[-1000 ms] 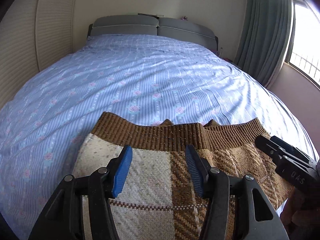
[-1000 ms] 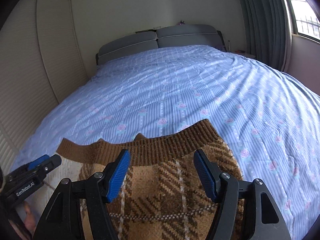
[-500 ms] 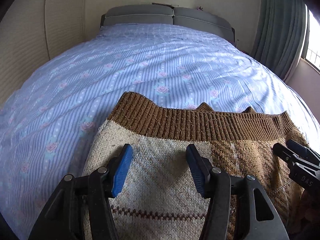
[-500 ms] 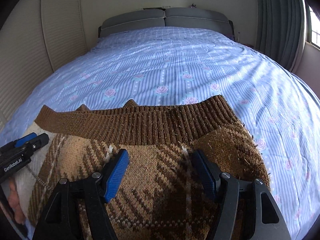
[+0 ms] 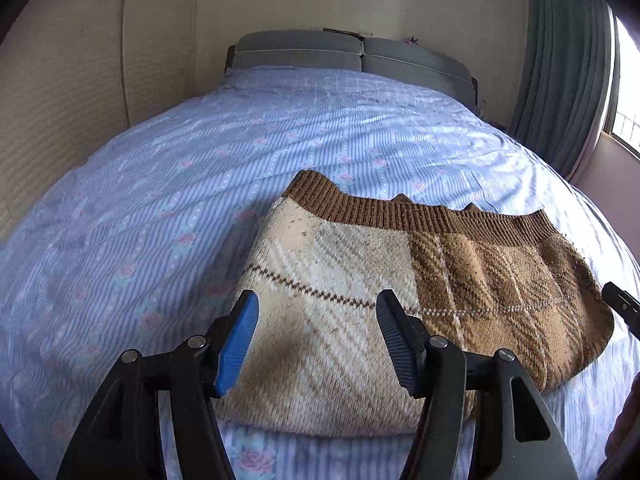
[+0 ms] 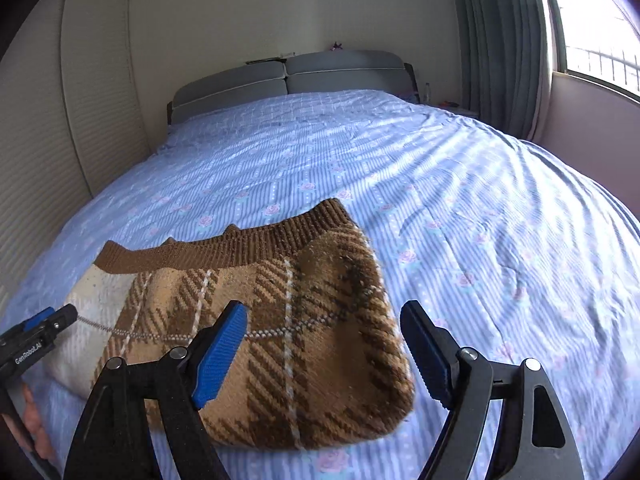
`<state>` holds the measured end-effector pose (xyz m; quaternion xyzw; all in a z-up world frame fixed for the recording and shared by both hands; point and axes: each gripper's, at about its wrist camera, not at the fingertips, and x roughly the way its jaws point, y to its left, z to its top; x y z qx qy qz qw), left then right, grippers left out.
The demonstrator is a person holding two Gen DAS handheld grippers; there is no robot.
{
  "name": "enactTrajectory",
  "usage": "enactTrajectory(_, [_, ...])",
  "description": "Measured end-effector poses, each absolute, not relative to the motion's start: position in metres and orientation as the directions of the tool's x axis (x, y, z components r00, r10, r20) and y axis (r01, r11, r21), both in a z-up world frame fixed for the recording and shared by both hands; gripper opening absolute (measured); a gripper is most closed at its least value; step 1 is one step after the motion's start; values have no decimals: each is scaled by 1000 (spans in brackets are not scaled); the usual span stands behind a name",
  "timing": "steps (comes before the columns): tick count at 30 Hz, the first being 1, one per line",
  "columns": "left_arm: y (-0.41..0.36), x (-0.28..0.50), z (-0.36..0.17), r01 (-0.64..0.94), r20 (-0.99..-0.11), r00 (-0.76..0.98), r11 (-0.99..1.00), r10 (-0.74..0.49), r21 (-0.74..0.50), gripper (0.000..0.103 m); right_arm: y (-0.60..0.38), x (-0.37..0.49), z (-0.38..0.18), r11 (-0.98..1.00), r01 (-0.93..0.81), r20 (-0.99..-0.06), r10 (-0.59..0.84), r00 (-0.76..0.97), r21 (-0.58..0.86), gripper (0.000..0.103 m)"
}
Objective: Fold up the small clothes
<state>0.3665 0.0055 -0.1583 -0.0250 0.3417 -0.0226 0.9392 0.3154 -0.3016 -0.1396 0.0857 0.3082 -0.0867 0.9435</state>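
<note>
Sweater: a small knitted garment, cream on one side and brown plaid on the other, is seen folded into a thick pad on the bed, near the foot end, with its ribbed brown hem turned toward the headboard.

Left tool: the jaws are parting and are held just above the cream half; nothing is pinched between the blue pads, so the cloth is judged to be released.

Right tool: the jaws are opening wider, set over the plaid half near its outer edge; no fabric is gripped between them.

Fold condition: the near edge is rounded and bulky, and two small points of knit are seen poking out behind the hem, which suggests that the layers are not squared.

Risk, spring-back: thick knit may be expected to relax and lift once it is let go, so that the fold opens.

Risk, snagging: loose yarn loops could be caught by the ribbed pads if either tool is drawn away low across the surface, and the top layer dragged askew.

Risk, sliding: the striped bedsheet is wrinkled and soft, so a nudge from either tool could shift the whole pad.
</note>
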Motion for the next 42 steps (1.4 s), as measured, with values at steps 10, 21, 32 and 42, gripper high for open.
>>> enactTrajectory(10, [-20, 312, -171, -34, -648, 761, 995, -35, -93, 61, -347, 266, -154, 971, 154, -617, -10, 787, 181, 69])
enactTrajectory(21, [-89, 313, -163, 29, -650, 757, 997, -73, -78, 61, -360, 282, -169, 958, -134, -626, 268, 733, 253, 65])
enactTrajectory(32, [-120, 315, -164, 50, -663, 746, 998, -66, -43, 61, -361, 319, -181, 837, -362, -567, 545, 617, 410, 60])
enactTrajectory(42, [-126, 311, -169, 62, -683, 728, 998, -58, -19, 61, -369, 302, -208, 857, -304, -641, 514, 570, 416, 18])
